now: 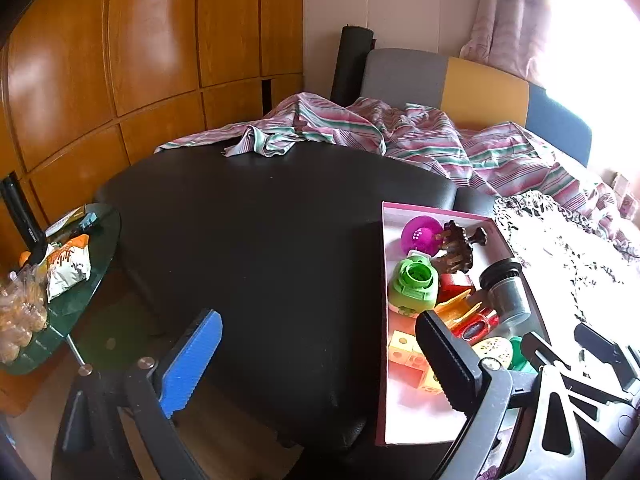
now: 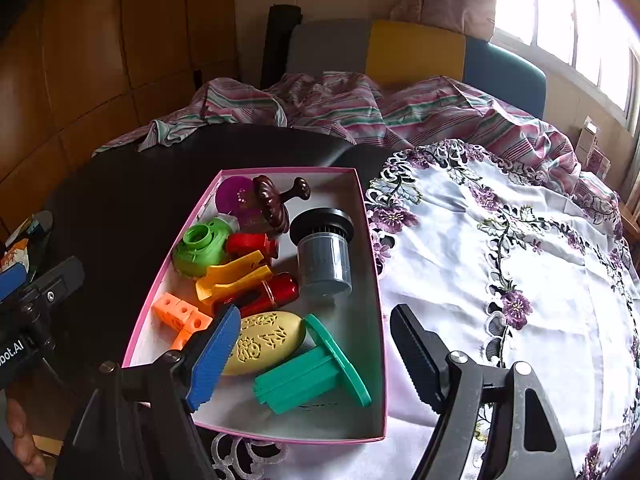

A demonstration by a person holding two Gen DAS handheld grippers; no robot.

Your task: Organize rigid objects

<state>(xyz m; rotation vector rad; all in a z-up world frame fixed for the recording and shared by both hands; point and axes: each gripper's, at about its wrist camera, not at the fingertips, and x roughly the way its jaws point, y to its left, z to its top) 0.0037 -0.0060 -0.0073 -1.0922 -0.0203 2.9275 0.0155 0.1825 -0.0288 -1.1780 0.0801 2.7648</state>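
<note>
The left tongs (image 1: 316, 354) stand wide apart over the black counter (image 1: 260, 220), holding nothing, the dark finger (image 1: 444, 354) overlapping the near-left part of the pink-rimmed white cardboard box (image 2: 376, 280). The right tongs (image 2: 314, 354) are likewise apart and empty, hovering above the box's near end (the blue-padded finger (image 2: 212, 358) hides part of the contents). Inside, a teal plastic flanged piece (image 2: 312, 372) lies on its side, long axis running from near-left to far-right, flange toward the right wall. A yellow embossed oval (image 2: 264, 340) lies beside it. Only the left view shows the round green glass side table (image 1: 100, 240) with snack bags; only the right view shows the window (image 2: 560, 20).
</note>
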